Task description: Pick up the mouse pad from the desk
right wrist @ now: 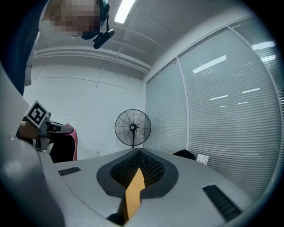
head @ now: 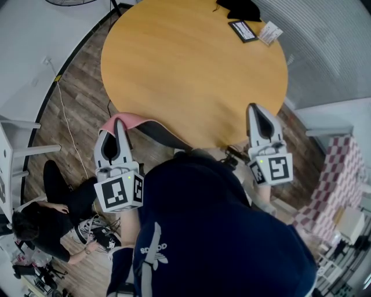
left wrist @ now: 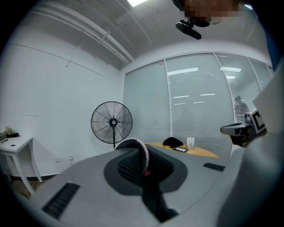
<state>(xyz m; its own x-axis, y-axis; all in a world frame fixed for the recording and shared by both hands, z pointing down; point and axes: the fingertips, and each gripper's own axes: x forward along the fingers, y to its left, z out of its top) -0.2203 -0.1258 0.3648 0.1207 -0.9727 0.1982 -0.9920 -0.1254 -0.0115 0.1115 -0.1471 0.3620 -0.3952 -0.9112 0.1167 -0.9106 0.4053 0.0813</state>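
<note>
**A:** Count it for me.

**B:** Two hand-held grippers, one pad, one round bench. The left hand-held gripper (head: 117, 125) is clamped on the pad (head: 155, 130). The right hand-held gripper (head: 253, 110) has its jaws together with nothing in them.

**A:** Where is the pad?

**B:** It is off the top, hanging bent from the left jaws just beside the near-left edge of the bench (head: 191, 69). It is pink at the grip and its dark side shows further along. I can't tell whether its far end touches the rim.

**A:** What's on the bench?

**B:** Three things, all close together at the far edge: a black bundle (head: 237, 8), a dark card (head: 243, 31) and a white card (head: 270, 33). A broad stretch of wood lies between them and the grippers.

**A:** And the room?

**B:** It has a plank floor (head: 87, 87), white walls and a glass wall with blinds (left wrist: 199, 106). One fan (left wrist: 112, 122) stands by that wall, and one white side table (left wrist: 13, 144) is at the left. One person (head: 52, 220) sits on the floor near the left gripper, and a thin cable (head: 66, 125) trails over the planks. A checked pink-and-white thing (head: 339, 174) stands to the right.

**A:** What about the edges?

**B:** The right gripper's tips reach just over the near-right rim. The two grippers are well apart, with the holder's dark shirt (head: 214, 232) between them.
</note>
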